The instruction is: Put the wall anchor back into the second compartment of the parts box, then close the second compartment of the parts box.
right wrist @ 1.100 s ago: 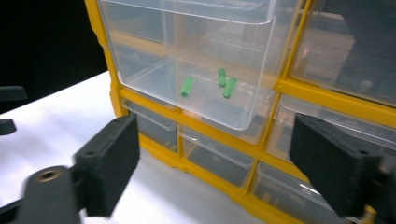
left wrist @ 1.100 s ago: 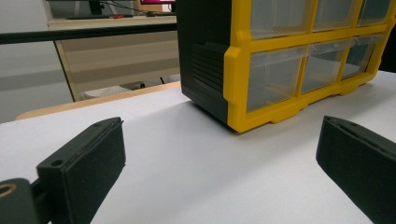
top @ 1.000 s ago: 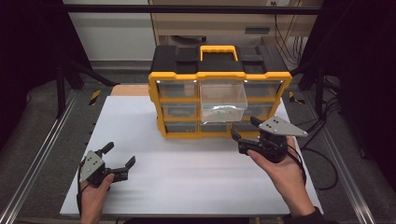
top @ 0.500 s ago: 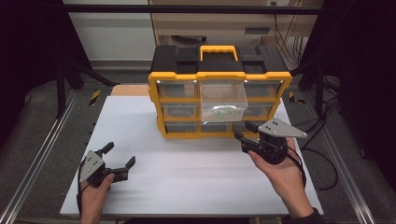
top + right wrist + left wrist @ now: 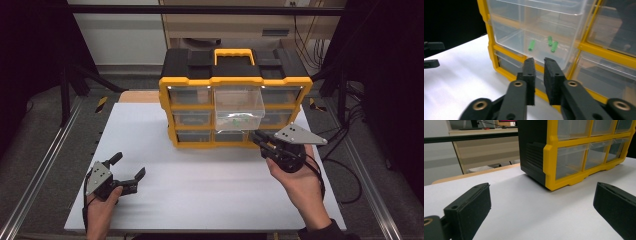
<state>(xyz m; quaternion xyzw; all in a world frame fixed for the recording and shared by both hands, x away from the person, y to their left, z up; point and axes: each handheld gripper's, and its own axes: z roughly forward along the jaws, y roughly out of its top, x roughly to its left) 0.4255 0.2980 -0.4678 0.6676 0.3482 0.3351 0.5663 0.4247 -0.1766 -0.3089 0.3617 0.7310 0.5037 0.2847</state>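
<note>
- A yellow and black organizer (image 5: pixel 235 95) is seen standing at the far middle of the white table (image 5: pixel 200 200), with its clear drawers facing the person.
- The top middle drawer (image 5: pixel 239 107) is found pulled out well beyond the cabinet front; the other drawers are seen pushed in.
- Three small green pieces (image 5: pixel 550 44) are observed lying on the floor of the pulled-out drawer, near one another.
- The right gripper (image 5: pixel 259 139) is held low in front of the organizer's lower right part, just below the pulled-out drawer. Its jaws are nearly closed, with only a narrow gap between them, and nothing is held. Contact with the organizer cannot be determined.
- The left gripper (image 5: pixel 129 167) is held over the table's near left, well apart from the organizer. Its jaws are spread wide and nothing is held between them.
</note>
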